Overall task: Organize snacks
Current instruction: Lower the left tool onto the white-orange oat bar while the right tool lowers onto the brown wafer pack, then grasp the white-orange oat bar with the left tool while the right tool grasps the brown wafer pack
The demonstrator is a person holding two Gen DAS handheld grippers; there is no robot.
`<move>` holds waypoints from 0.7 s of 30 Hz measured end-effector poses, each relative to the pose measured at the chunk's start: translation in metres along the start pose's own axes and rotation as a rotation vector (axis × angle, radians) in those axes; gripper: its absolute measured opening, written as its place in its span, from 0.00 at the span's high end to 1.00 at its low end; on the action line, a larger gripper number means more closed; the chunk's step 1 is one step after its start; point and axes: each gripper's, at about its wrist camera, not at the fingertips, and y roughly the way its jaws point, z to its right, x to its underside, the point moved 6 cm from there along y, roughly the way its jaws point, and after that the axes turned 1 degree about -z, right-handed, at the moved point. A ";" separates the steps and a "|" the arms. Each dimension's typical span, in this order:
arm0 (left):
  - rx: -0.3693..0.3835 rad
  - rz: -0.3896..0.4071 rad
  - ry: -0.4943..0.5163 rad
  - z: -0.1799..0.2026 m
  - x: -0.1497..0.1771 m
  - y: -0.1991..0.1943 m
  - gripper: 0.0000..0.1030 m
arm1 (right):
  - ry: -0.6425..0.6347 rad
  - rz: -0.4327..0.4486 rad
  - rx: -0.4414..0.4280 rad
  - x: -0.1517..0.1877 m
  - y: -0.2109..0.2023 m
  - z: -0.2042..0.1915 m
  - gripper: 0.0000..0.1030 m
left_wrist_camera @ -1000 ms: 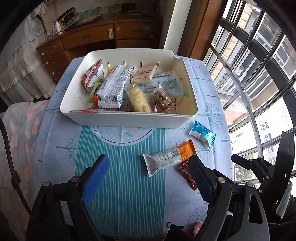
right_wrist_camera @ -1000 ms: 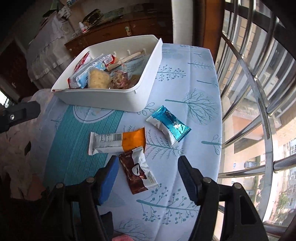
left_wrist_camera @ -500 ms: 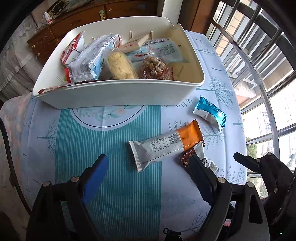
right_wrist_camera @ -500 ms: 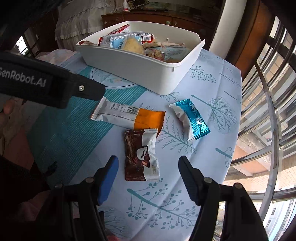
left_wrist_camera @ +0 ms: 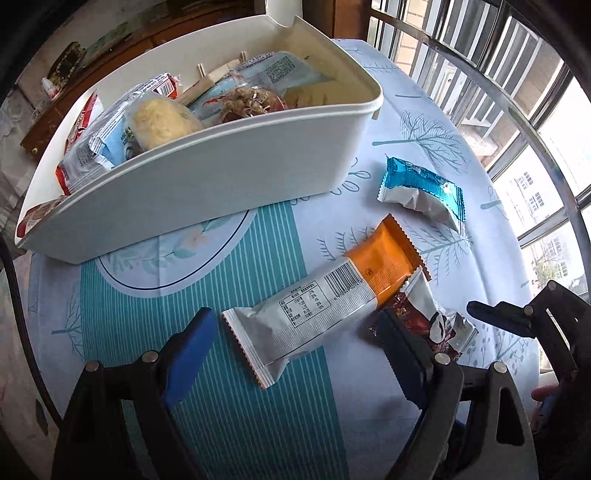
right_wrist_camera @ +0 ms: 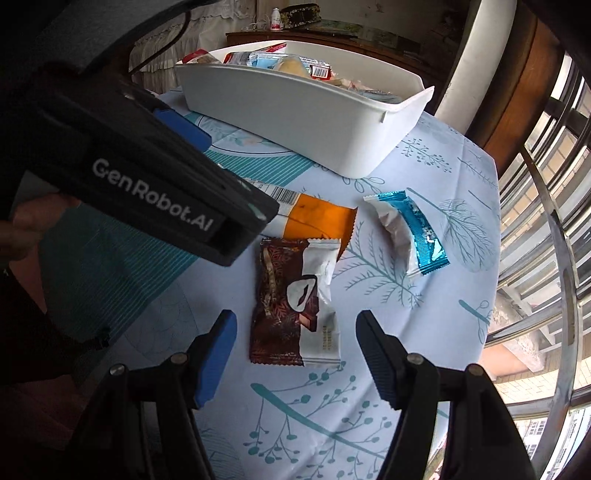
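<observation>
A round table by a window in a furnished room.

The table wears a pale blue tablecloth (left_wrist_camera: 424, 122) printed with teal trees and leafy sprigs, with a panel of teal and white stripes near its middle. To one side, curved metal window bars (left_wrist_camera: 517, 110) stand close to the table's edge, with buildings outside beyond them. Behind the table sits a brown wooden dresser (right_wrist_camera: 369, 40) holding small items too blurred to name, beside white frilled fabric (right_wrist_camera: 207, 18).

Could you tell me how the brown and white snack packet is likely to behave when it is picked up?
The brown and white snack packet looks small and flat, so probably light. Its wrinkled film suggests it may crumple and flex. The glossy wrapper could slip between the right tongs.
</observation>
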 end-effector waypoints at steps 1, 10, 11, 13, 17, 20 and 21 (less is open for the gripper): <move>0.005 -0.003 0.005 0.001 -0.001 0.003 0.16 | -0.007 0.005 -0.003 0.001 0.002 -0.003 0.34; 0.003 -0.028 0.041 0.010 -0.005 0.019 0.16 | 0.001 0.024 0.000 0.001 0.008 -0.002 0.37; 0.004 -0.030 0.044 0.011 -0.006 0.020 0.16 | 0.005 0.029 -0.002 0.000 0.008 0.000 0.38; 0.006 -0.036 0.048 0.014 -0.009 0.024 0.16 | 0.005 0.036 0.004 -0.002 0.010 0.001 0.41; -0.001 -0.049 0.048 0.015 -0.011 0.031 0.16 | 0.018 0.039 -0.013 -0.003 0.011 0.003 0.48; -0.007 -0.045 0.044 0.014 -0.011 0.034 0.16 | 0.017 0.040 -0.019 -0.004 0.010 0.003 0.51; -0.011 -0.045 0.042 0.015 -0.010 0.036 0.16 | 0.018 0.040 -0.020 -0.004 0.011 0.003 0.51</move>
